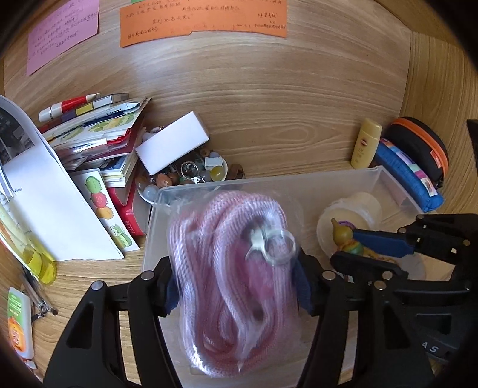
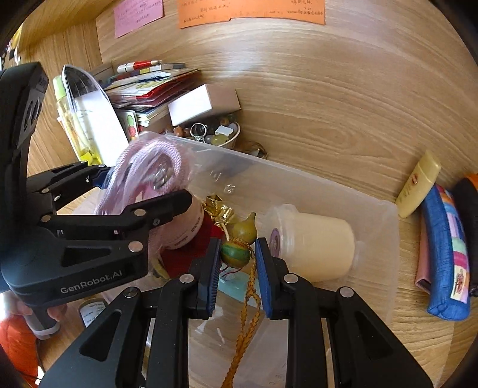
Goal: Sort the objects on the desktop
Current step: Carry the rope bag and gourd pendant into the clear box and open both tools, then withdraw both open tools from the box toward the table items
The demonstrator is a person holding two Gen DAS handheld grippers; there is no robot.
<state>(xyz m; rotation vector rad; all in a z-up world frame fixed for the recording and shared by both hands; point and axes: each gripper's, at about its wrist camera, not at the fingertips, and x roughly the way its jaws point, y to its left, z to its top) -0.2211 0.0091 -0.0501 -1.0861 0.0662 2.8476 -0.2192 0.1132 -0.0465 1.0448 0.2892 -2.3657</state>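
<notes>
A clear plastic bin (image 1: 209, 186) (image 2: 298, 176) sits on the wooden desk. Over its left half, a bag of pink rope (image 1: 233, 268) (image 2: 149, 167) shows blurred between the blue pads of my left gripper (image 1: 236, 289) (image 2: 143, 186), whose jaws stand wide at the bag's sides. My right gripper (image 2: 237, 259) (image 1: 348, 246) is shut on a small green and yellow gourd charm (image 2: 236, 253) (image 1: 346, 238) over the bin's middle. The charm's golden braided cord (image 2: 248, 313) hangs down between the fingers. A cream lidded cup (image 2: 316, 244) (image 1: 355, 215) lies on its side in the bin.
Left of the bin are stacked books and papers (image 1: 98, 143), a white box (image 1: 173, 143) and a bowl of beads (image 1: 209, 173). To the right stand a yellow bottle (image 1: 366, 143), a blue pouch (image 1: 406, 176) and a black case with an orange zip (image 1: 418, 146). An orange note (image 1: 203, 21) lies far back.
</notes>
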